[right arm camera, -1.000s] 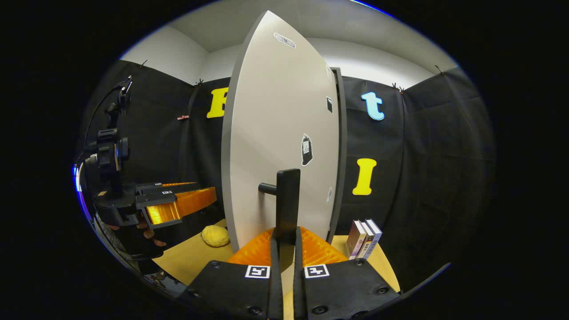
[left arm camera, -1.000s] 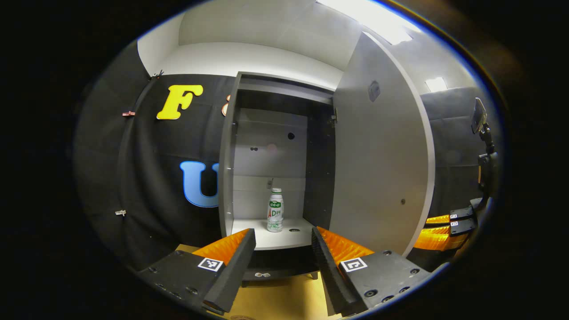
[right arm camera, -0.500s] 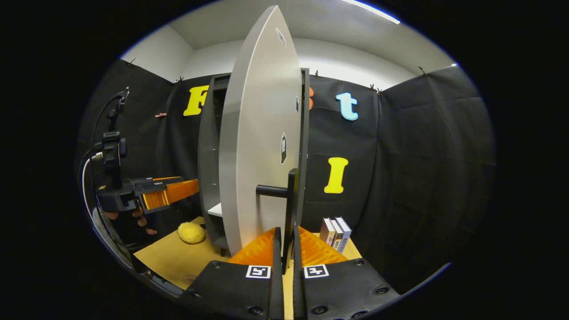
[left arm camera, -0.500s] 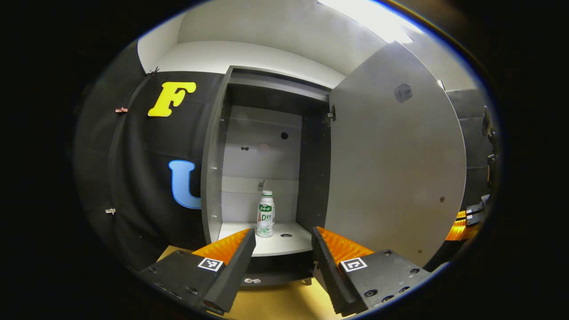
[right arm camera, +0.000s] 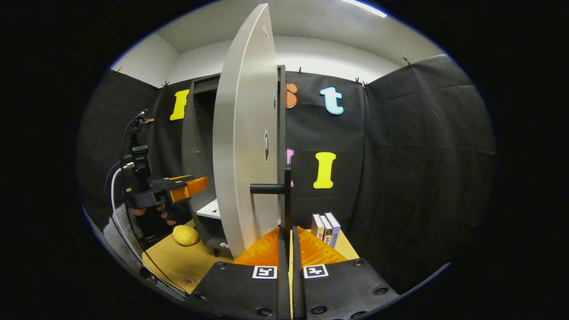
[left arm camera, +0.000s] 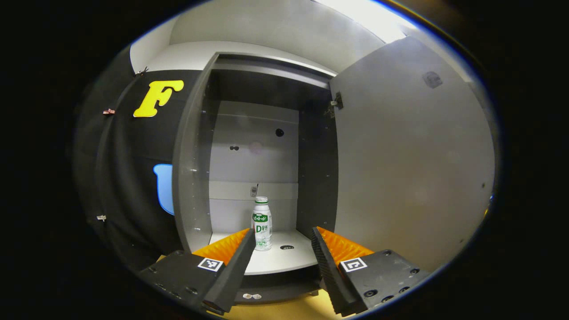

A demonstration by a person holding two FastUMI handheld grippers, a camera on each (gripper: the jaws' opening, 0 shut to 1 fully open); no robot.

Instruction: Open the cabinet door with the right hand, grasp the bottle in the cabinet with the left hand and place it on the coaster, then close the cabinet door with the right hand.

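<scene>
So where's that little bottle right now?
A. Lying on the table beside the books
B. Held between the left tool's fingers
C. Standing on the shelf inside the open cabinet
C: the bottle stands upright on the cabinet shelf, beyond the open left tool.

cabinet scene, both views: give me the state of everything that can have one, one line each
cabinet door: swung wide open
door handle: clamped between the right gripper's fingers
bottle: upright on the cabinet shelf, capped, untouched
left gripper: open, aimed at the bottle, short of it
right gripper: shut on the door handle
books: standing upright on the table
</scene>
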